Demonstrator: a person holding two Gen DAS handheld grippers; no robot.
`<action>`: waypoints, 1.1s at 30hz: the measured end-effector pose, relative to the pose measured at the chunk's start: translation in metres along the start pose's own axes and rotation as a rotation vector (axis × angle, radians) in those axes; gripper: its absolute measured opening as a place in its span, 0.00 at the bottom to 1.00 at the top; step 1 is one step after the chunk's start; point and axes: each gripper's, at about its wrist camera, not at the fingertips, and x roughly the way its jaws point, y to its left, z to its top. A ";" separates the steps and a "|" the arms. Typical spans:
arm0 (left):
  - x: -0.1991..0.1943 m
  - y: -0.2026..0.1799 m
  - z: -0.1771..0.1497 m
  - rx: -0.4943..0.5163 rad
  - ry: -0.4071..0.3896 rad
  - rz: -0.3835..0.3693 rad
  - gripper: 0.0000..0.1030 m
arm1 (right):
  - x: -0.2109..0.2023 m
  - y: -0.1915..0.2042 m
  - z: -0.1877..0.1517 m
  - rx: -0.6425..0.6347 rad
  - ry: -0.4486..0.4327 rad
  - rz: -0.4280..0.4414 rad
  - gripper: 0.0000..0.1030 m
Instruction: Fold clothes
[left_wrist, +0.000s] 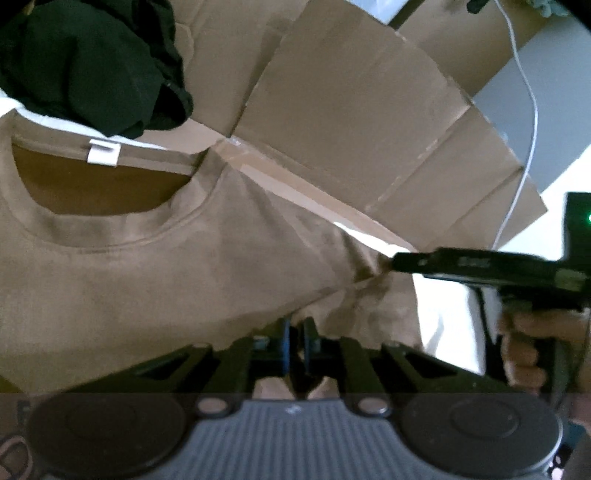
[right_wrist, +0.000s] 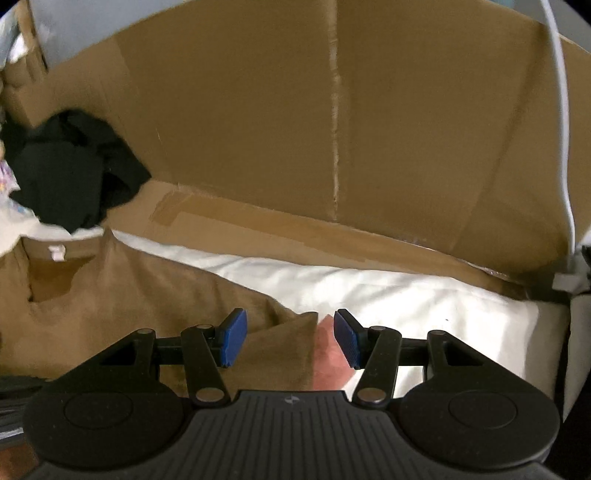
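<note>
A tan cotton T-shirt (left_wrist: 147, 266) is spread on a white padded surface (right_wrist: 388, 295), backed by flattened brown cardboard (right_wrist: 258, 110). A crumpled black garment (left_wrist: 88, 62) is seen upper left. The left hand-held gripper (left_wrist: 295, 343) is closed on the shirt's fabric, its pads partly hidden. The right hand-held gripper (right_wrist: 290, 338) is held half open over the sleeve edge, gripping nothing; a blurred pinkish patch between its pads cannot be identified.

shirt (left_wrist: 155, 280): flat on sheet (right_wrist: 406, 295)
dark garment (left_wrist: 85, 62): behind shirt collar
cardboard (right_wrist: 332, 129): behind sheet, upright
cable (left_wrist: 530, 103): right of cardboard
</note>
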 end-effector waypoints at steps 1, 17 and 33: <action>-0.001 0.001 0.000 -0.005 -0.003 -0.006 0.05 | 0.002 0.001 -0.001 0.000 -0.001 -0.001 0.56; -0.016 0.015 0.000 -0.013 0.001 0.016 0.02 | 0.024 -0.002 -0.005 0.024 0.003 -0.109 0.55; -0.027 0.027 -0.002 -0.030 0.008 0.040 0.02 | 0.027 -0.016 0.009 0.119 -0.018 -0.060 0.56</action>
